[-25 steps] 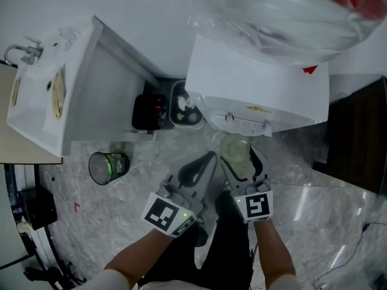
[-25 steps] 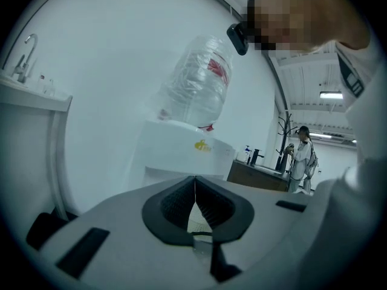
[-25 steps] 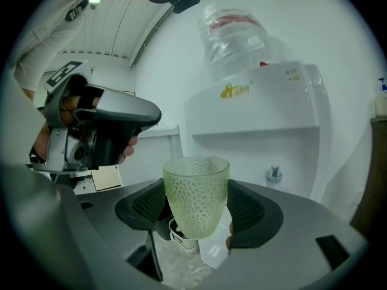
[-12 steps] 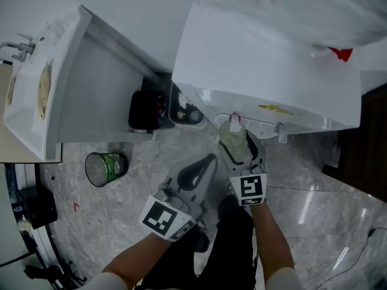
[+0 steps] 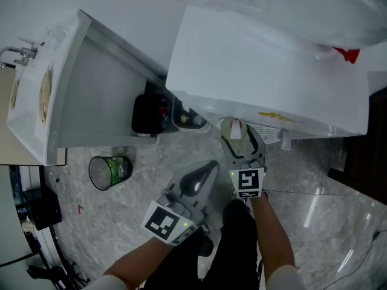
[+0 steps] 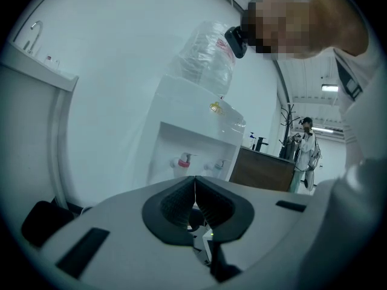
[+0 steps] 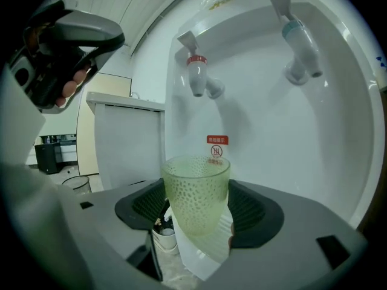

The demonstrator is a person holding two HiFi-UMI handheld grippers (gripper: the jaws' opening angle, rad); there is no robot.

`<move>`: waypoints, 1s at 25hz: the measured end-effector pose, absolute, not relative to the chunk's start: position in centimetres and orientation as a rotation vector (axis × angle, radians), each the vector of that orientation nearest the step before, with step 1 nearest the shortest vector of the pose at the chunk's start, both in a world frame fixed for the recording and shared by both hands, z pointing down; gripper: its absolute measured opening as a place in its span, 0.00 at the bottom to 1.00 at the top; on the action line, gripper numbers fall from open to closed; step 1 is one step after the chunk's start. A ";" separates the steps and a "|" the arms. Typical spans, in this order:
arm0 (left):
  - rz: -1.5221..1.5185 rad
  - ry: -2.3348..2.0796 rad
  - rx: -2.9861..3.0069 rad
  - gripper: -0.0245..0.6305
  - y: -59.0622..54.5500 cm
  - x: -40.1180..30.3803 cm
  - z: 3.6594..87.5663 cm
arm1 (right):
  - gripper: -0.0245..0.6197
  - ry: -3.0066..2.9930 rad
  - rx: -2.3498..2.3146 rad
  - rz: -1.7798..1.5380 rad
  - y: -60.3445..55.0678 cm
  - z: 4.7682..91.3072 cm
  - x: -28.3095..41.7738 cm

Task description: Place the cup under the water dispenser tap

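Note:
A pale green, dimpled, see-through cup (image 7: 195, 192) stands upright between the jaws of my right gripper (image 7: 197, 209), which is shut on it. The cup sits inside the recess of the white water dispenser (image 7: 254, 119), below and slightly in front of the red tap (image 7: 196, 74). A blue tap (image 7: 300, 44) is further right. In the head view the right gripper (image 5: 241, 140) reaches under the dispenser (image 5: 260, 77), with the cup (image 5: 232, 139) just beneath the red tap (image 5: 236, 125). My left gripper (image 5: 197, 183) hangs back to the left, shut and empty (image 6: 195, 193).
A green-lined waste bin (image 5: 109, 170) stands on the marble floor at left. A black object (image 5: 148, 113) and a small white pail (image 5: 190, 121) sit between the dispenser and a white sink cabinet (image 5: 42, 95). A dark wooden counter (image 6: 260, 168) and a distant person (image 6: 306, 144) lie to the right.
My right gripper has carried the cup forward into the dispenser recess, from short of it to beneath the red tap. The left gripper has stayed about where it was.

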State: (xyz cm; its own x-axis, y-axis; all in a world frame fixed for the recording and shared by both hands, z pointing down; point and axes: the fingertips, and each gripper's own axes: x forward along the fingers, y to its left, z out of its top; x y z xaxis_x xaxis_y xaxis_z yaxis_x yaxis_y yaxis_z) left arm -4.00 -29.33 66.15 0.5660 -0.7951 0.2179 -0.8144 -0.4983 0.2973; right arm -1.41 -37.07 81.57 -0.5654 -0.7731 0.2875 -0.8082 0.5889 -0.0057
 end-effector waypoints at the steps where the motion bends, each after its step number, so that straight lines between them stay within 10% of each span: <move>1: 0.076 -1.306 2.436 0.05 -29.3 -3.9 66.2 | 0.52 -2.563 1.294 0.186 -37.2 81.5 -1.6; 25: 0.100 -1.248 2.358 0.05 -27.8 -4.4 60.8 | 0.51 -2.480 1.255 0.319 -32.1 71.8 0.3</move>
State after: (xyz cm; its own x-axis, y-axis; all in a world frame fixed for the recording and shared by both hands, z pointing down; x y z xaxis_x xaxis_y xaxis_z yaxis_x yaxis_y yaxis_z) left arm -4.43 -27.77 60.83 0.5844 -0.7635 0.2750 -0.7975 -0.4776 0.3687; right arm 0.34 -32.09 71.81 -0.5507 -0.7335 0.3985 -0.8105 0.5841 -0.0449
